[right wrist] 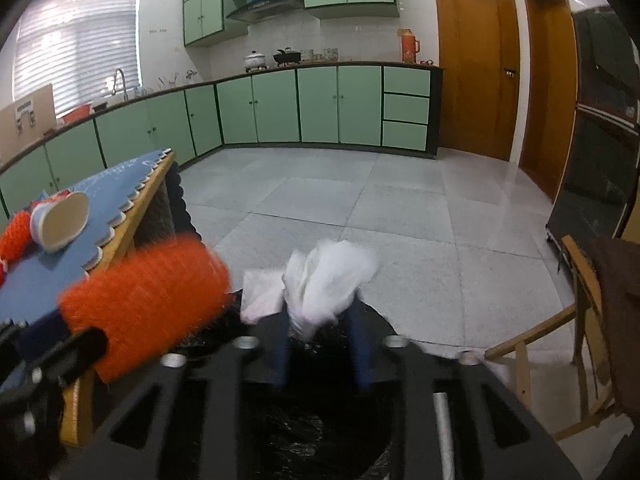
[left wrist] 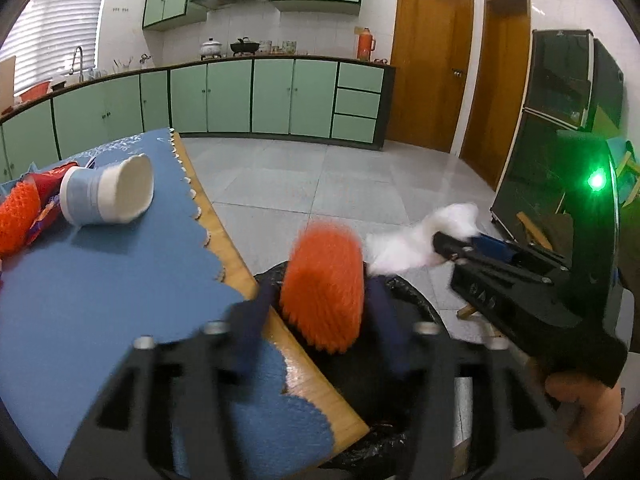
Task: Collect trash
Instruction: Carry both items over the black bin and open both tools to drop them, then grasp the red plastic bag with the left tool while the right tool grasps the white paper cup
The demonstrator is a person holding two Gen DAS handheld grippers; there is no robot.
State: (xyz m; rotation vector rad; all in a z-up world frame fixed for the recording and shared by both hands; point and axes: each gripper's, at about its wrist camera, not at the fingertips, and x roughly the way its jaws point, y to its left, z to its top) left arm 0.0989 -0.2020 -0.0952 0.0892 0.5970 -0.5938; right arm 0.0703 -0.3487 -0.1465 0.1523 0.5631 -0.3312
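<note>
My left gripper (left wrist: 320, 300) is shut on an orange foam net sleeve (left wrist: 324, 286) and holds it over the black-lined trash bin (left wrist: 384, 432) beside the table. My right gripper (right wrist: 322, 320) is shut on a crumpled white tissue (right wrist: 328, 280) above the same bin (right wrist: 312, 440). The right gripper and its tissue (left wrist: 412, 240) also show in the left wrist view, and the orange sleeve (right wrist: 144, 300) shows in the right wrist view. On the blue mat lie a tipped paper cup (left wrist: 108, 196), another orange net (left wrist: 18, 216) and a red wrapper (left wrist: 48, 184).
The wooden table (left wrist: 236, 264) with the blue mat (left wrist: 100, 300) is at left. A black fridge (left wrist: 560, 120) stands at right, a wooden chair (right wrist: 580, 320) near it. Green kitchen cabinets (left wrist: 272, 96) line the far wall across grey tiled floor.
</note>
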